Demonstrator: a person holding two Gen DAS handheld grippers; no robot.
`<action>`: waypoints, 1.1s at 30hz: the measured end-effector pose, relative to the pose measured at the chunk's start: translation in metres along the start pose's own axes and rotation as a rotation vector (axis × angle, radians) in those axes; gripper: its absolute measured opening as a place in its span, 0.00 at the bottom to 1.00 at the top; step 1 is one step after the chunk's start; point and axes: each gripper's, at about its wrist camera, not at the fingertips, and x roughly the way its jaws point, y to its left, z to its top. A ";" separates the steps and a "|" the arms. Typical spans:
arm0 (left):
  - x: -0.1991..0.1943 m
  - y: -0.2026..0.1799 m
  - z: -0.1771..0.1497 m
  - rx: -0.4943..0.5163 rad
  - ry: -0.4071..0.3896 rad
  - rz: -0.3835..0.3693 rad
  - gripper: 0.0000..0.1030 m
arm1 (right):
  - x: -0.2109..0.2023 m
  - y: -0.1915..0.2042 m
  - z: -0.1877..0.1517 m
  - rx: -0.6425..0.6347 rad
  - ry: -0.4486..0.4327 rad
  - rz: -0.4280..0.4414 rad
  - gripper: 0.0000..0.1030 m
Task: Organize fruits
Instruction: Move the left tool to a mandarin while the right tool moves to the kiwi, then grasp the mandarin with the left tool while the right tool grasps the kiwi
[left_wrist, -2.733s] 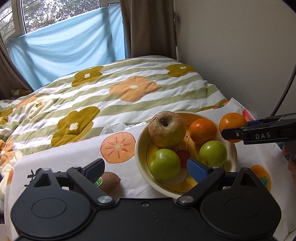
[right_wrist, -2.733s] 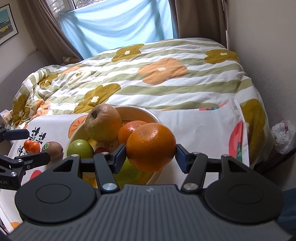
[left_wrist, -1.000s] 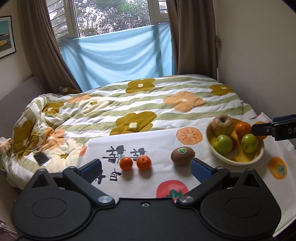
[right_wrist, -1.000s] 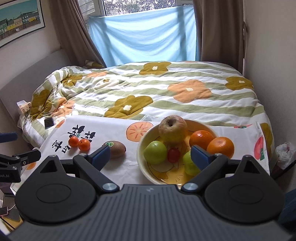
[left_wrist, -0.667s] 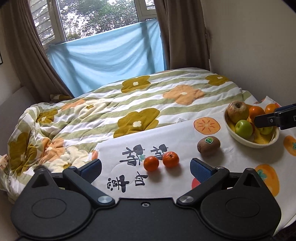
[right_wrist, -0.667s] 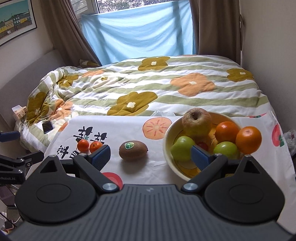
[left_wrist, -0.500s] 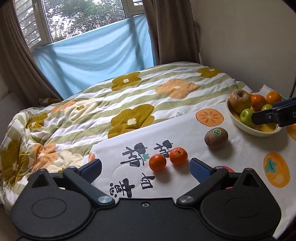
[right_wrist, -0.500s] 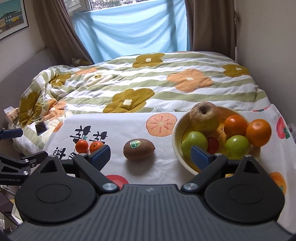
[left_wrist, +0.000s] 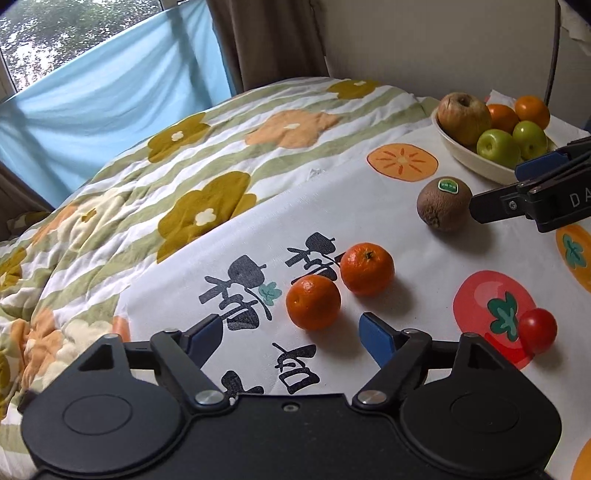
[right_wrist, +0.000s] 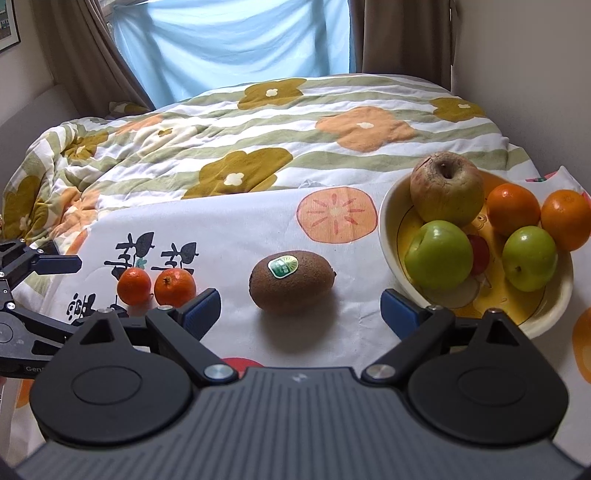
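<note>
Left gripper: lower centre of its view, jaws parted and just narrowing, nothing clasped; the nearer mandarin lay just beyond the tips. Second mandarin: touching the first, up and right. Kiwi with green sticker: centre of the right view, on the printed cloth. Right gripper: jaws spread wide, empty, the kiwi just ahead between the pads. Cream bowl: right edge, holding a brown apple, two green apples and oranges. Cherry tomato: lower right of the left view.
</note>
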 end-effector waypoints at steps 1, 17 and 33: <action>0.003 0.000 0.000 0.012 0.003 -0.008 0.78 | 0.003 0.001 -0.001 0.002 0.002 -0.001 1.00; 0.022 0.004 0.004 0.056 -0.009 -0.107 0.39 | 0.028 0.004 0.000 0.028 0.022 -0.004 1.00; 0.017 0.011 -0.004 0.010 0.019 -0.062 0.38 | 0.049 0.010 0.003 -0.066 0.013 -0.003 1.00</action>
